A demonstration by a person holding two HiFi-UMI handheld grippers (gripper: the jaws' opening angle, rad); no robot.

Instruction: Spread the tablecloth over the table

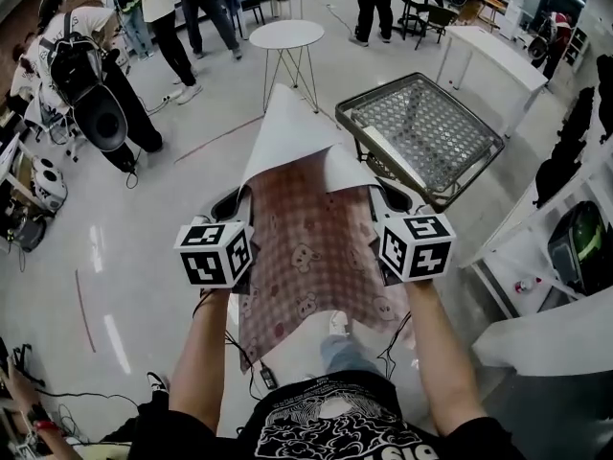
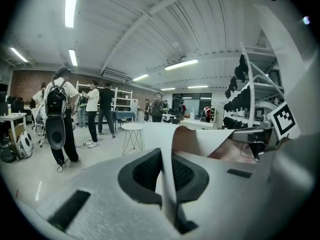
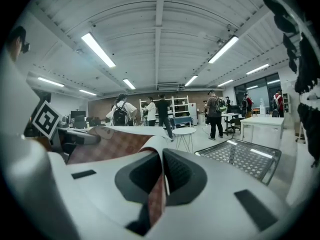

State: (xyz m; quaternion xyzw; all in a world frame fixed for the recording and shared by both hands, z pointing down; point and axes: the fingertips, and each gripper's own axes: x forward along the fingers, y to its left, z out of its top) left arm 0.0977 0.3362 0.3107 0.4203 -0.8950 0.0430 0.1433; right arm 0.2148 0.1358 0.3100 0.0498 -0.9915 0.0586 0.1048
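The tablecloth (image 1: pixel 311 242), pink check with small bears and a white underside, hangs stretched in the air between my two grippers. Its far part (image 1: pixel 287 132) folds up and shows white. My left gripper (image 1: pixel 230 202) is shut on the cloth's left edge, and the cloth (image 2: pixel 167 184) runs pinched between the jaws in the left gripper view. My right gripper (image 1: pixel 388 199) is shut on the right edge, with the checked cloth (image 3: pixel 157 194) clamped between its jaws. The table (image 1: pixel 421 132), dark-framed with a patterned glass top, stands ahead to the right, and the table (image 3: pixel 240 156) is bare.
A small round white table (image 1: pixel 285 34) stands beyond the cloth. Several people stand at the back and far left. A long white table (image 1: pixel 488 51) is at the right rear, and white shelving (image 1: pixel 536 257) is at the right. Cables lie on the floor by my feet.
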